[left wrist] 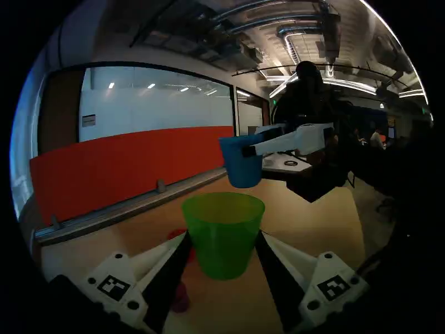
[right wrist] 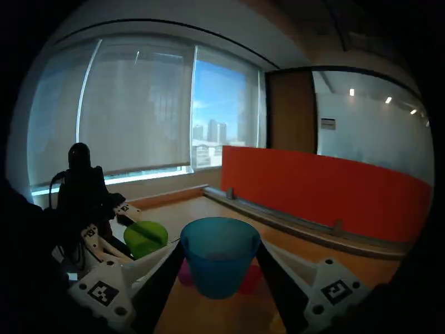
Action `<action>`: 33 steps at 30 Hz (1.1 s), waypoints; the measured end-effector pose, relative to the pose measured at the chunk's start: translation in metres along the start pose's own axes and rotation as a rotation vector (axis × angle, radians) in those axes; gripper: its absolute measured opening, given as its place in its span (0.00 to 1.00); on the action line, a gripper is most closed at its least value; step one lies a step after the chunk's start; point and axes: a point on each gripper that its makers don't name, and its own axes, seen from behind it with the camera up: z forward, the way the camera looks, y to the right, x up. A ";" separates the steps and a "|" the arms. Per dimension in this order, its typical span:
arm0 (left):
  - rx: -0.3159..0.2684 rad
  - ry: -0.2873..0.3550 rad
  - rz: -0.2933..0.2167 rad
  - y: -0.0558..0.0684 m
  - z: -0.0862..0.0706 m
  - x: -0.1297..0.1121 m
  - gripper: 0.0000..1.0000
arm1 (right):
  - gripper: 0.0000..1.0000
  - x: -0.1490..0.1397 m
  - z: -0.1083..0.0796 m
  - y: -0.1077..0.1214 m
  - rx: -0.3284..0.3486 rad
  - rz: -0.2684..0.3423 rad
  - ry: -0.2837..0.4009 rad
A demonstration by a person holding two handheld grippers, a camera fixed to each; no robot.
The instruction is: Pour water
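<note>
Left tongs (left wrist: 223,240) clamp green cup (left wrist: 223,222), upright, pressed on 2 sides. Right tongs (right wrist: 219,253) clamp blue cup (right wrist: 220,239), also upright, over the table (left wrist: 317,222). Blue cup hangs beyond and above green rim, slightly right. Judgement: blue should tip toward green to pour.

The left gripper (left wrist: 222,234) pointed to 12 o'clock, and both its fingers squeezed the green cup (left wrist: 223,250). The right gripper (right wrist: 219,245) squeezed the blue cup (right wrist: 219,264) the same way. In the left gripper view it sat up at 1 o'clock.
</note>
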 end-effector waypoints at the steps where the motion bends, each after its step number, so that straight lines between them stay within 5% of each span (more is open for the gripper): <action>1: -0.003 -0.011 0.003 0.001 0.001 -0.003 0.79 | 0.90 -0.004 -0.001 0.001 0.000 -0.005 -0.008; 33: -0.106 -0.323 0.083 0.019 0.040 -0.088 0.79 | 0.91 -0.125 -0.012 0.033 0.008 -0.050 -0.213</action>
